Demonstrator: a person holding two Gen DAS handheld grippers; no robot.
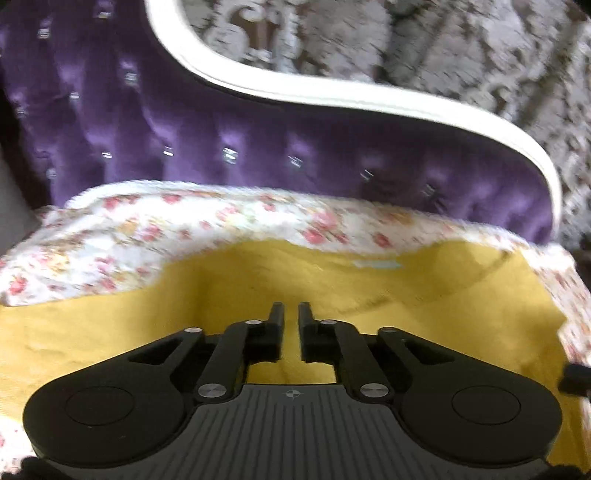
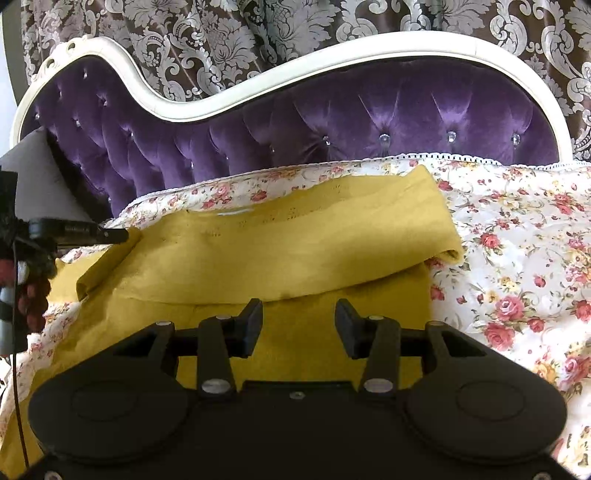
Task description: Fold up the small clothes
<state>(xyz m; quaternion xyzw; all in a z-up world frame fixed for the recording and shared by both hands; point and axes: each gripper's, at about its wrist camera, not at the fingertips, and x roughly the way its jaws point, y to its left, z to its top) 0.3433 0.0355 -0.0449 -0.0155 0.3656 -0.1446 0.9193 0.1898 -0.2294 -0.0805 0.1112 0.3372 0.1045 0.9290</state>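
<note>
A mustard-yellow garment (image 2: 280, 251) lies spread on a bed covered with a floral bedspread (image 2: 517, 258), its far part doubled over toward the near part so that a folded band runs across the cloth. Its right end (image 2: 448, 254) forms a rolled edge just short of the bare bedspread.

The left gripper (image 1: 291, 312) has its jaws nearly together, with only a thin slit between the tips. In its own view, which is blurred, no cloth shows in that slit; the yellow fabric lies beneath and beyond it. In the right wrist view its tips (image 2: 118, 234) meet the left corner of the folded band, where the cloth bunches, but whether they pinch it cannot be told.

The right gripper (image 2: 299, 314) hovers over the near part of the garment, jaws standing apart with nothing between them, the folded edge just beyond its fingertips.

Behind the bed rises a purple tufted headboard (image 2: 332, 125) with a white curved frame (image 2: 369, 48), and behind that hangs a brown curtain with silver damask pattern (image 2: 221, 33). A grey pillow (image 2: 40, 177) leans at the left.
</note>
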